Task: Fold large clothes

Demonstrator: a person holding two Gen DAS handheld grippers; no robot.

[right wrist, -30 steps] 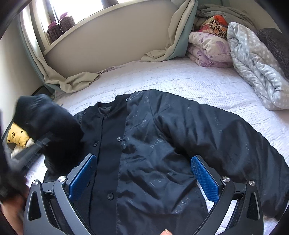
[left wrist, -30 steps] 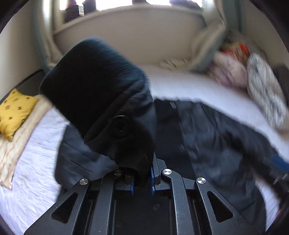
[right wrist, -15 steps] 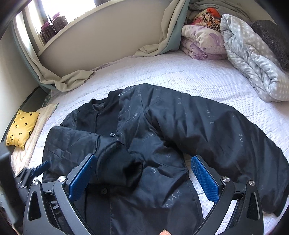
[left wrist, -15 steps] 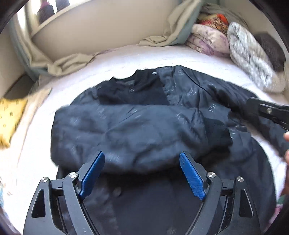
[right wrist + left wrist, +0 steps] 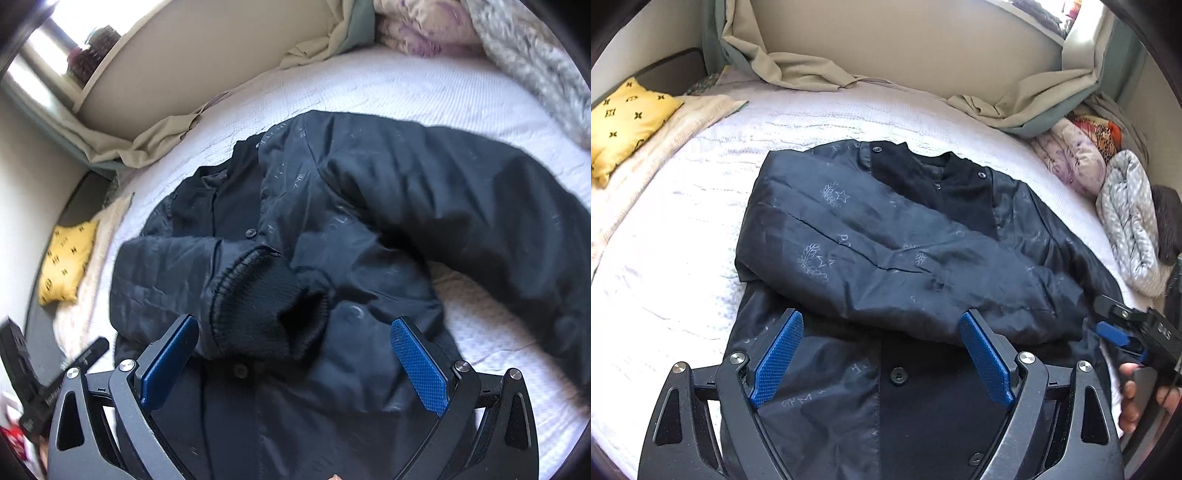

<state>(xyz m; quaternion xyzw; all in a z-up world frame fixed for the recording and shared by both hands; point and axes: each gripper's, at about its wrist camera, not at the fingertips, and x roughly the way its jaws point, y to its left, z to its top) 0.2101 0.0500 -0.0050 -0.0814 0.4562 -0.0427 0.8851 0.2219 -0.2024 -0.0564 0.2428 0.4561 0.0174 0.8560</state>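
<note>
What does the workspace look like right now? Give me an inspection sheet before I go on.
Surface: bed with a white textured cover.
Job's things: dark jacket lying front up; one sleeve folded across the chest, its knit cuff on the front; other sleeve still spread out.
Clutter: yellow cushion, folded quilts, beige cloth along the wall.
Grippers: left tongs open, holding nothing; right tongs open, holding nothing, above the cuff.
Cables: nothing seen.
Surroundings: curved wall, window ledge.
</note>
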